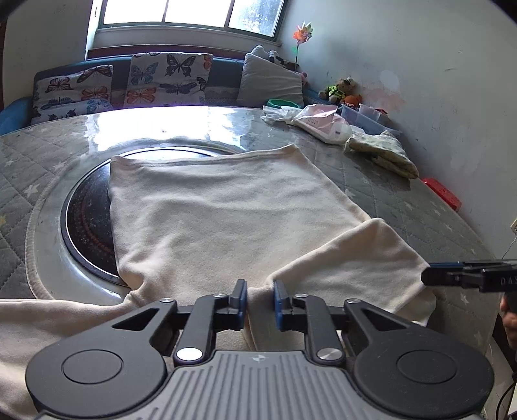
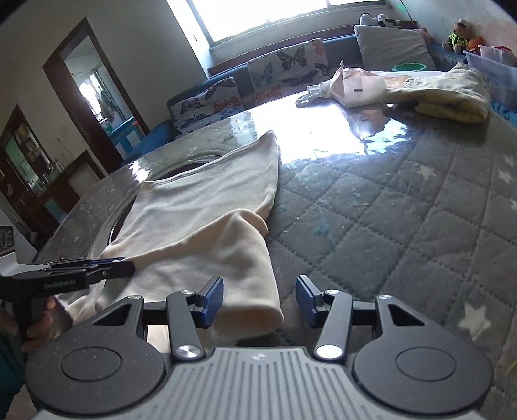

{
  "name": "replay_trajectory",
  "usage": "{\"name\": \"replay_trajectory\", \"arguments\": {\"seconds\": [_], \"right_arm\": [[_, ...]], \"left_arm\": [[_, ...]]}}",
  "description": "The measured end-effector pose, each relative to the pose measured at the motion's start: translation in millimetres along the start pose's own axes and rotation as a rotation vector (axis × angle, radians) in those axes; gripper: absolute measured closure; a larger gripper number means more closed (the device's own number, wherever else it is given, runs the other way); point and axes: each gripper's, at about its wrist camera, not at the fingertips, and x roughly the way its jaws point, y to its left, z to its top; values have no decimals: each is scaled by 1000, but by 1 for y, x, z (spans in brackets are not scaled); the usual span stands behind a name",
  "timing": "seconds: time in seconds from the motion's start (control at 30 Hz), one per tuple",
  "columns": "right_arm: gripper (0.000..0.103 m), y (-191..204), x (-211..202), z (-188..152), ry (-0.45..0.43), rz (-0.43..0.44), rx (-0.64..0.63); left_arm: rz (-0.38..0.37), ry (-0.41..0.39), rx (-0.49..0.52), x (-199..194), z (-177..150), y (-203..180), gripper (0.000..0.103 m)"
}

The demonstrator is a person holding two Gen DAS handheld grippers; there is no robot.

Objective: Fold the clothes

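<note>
The left gripper (image 1: pixel 260 299) is clamped on a fold of the cream garment (image 1: pixel 226 206) at the table's (image 2: pixel 387 200) near edge, while the right gripper (image 2: pixel 259 300) stands apart over the garment's sleeve end.

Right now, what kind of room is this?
Probably a home living room: a sofa with butterfly cushions under the window, soft toys in the corner, a quilted table.

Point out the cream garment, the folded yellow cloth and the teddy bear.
Cream garment (image 1: pixel 226 206): left wrist view, middle of its flat body.
Folded yellow cloth (image 2: pixel 452 93): right wrist view, its top layer.
Teddy bear (image 1: pixel 339 89): left wrist view, its chest, by the wall.
</note>
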Motion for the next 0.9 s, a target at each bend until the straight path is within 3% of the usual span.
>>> {"name": "replay_trajectory", "arguments": {"seconds": [0.13,0.33,0.4,0.53,0.63,0.73,0.9], "right_arm": [[52,5,-8,-7,-1,-1,-39],[54,19,-8,-18,-33,-85,-198],[61,21,-6,-19,-50,-102,-219],[91,28,-3,-19,-70,-152,-260],[97,35,-12,-22,-100,-214,-317],[99,38,-20,-25,-99,-235,-356],[98,41,-24,-26,-66,-189,-384]], "left_arm": [[-13,-25,4,-7,11,-6,89],[-58,-73,31,-20,37,-19,89],[-71,-89,42,-24,46,-24,89],[-100,-132,64,-37,63,-32,89],[-145,-157,50,-47,68,-29,89],[-117,-127,49,-39,63,-24,89],[-90,9,-20,-12,43,-3,88]]}}
